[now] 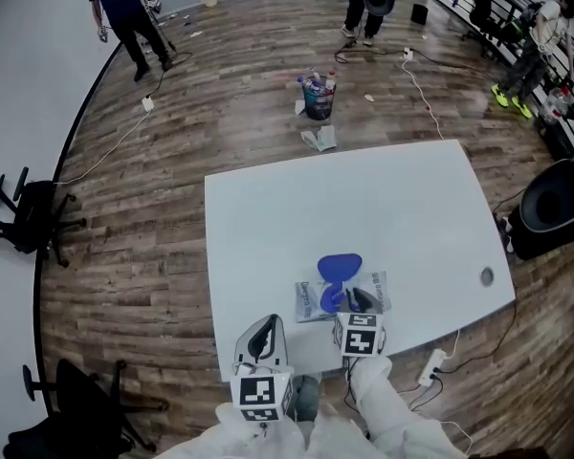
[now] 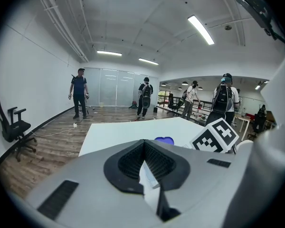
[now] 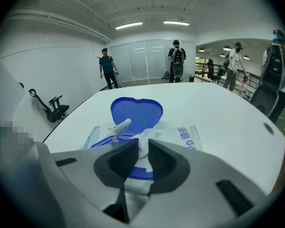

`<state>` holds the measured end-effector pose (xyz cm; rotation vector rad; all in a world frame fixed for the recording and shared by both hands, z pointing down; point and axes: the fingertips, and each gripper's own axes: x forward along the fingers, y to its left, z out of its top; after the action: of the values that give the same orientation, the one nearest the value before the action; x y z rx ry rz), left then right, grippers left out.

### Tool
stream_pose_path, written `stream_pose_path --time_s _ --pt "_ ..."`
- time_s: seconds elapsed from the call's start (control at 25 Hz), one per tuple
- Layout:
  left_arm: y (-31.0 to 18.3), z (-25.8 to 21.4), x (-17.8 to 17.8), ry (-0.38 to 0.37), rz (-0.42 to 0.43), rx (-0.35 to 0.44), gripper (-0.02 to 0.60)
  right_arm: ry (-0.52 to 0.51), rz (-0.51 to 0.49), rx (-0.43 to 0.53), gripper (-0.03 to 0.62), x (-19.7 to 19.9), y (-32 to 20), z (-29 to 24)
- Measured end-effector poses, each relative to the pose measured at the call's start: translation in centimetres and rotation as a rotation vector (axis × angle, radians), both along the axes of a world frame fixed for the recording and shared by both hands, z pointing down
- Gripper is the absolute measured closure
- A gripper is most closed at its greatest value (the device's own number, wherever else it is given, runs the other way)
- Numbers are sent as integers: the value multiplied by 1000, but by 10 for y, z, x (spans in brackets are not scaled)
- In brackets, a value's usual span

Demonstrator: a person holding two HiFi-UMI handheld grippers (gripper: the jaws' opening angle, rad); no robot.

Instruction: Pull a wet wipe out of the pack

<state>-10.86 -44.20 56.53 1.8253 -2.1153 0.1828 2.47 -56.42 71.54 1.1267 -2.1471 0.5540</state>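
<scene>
Right gripper (image 3: 143, 140): pads clamped on wet wipe (image 3: 145, 134) rising from pack (image 3: 183, 137), lid (image 3: 135, 112) open; head view hides this pinch. Left gripper (image 2: 143, 144): jaws together, empty, apart from pack.

Light: came bright and even from ceiling strip lamps (image 2: 200, 30).
Shadows: lay soft and faint on the white table (image 1: 383, 208).
Distortion: fisheye bending curved both gripper views, and their corners were dark.
Focus: the nearest foreground looked soft.

Matt table (image 1: 364, 199); glossy plastic pack (image 3: 180, 137) (soft cloth wipe (image 3: 143, 141)).
</scene>
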Motion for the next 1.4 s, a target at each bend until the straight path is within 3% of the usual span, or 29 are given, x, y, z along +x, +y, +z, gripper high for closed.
stream_pose_path --time_s 0.4,1.4 --pt "1 0 0 5 8 1 572 7 3 -4 566 -1 2 0" --pt "9 -9 3 5 43 38 572 -58 40 42 579 -3 2 -23"
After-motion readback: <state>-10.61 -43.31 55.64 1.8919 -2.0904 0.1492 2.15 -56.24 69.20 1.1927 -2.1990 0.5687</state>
